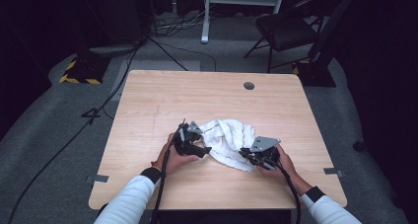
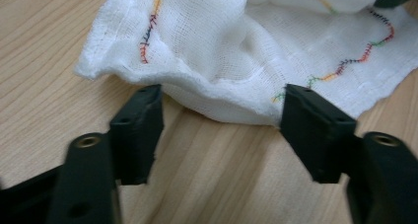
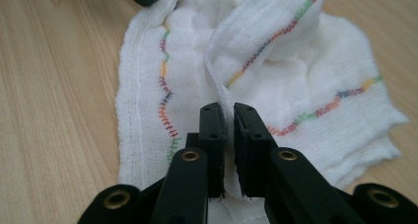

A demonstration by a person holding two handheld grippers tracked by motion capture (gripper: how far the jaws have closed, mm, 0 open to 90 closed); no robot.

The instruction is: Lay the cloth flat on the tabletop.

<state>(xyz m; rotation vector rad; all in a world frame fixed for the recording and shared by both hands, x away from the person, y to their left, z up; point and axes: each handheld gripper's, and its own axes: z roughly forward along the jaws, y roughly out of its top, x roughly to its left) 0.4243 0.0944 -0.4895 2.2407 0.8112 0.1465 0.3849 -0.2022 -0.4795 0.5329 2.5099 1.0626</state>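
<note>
White gauze cloth (image 1: 227,141) with multicolour zigzag stitching, crumpled, on wooden table (image 1: 157,100), nearer its front edge than cable hole (image 1: 249,86). Left gripper (image 2: 222,113) spread wide at cloth's hem, low, tilted. Right gripper (image 3: 229,116) pinches raised cloth fold.
</note>
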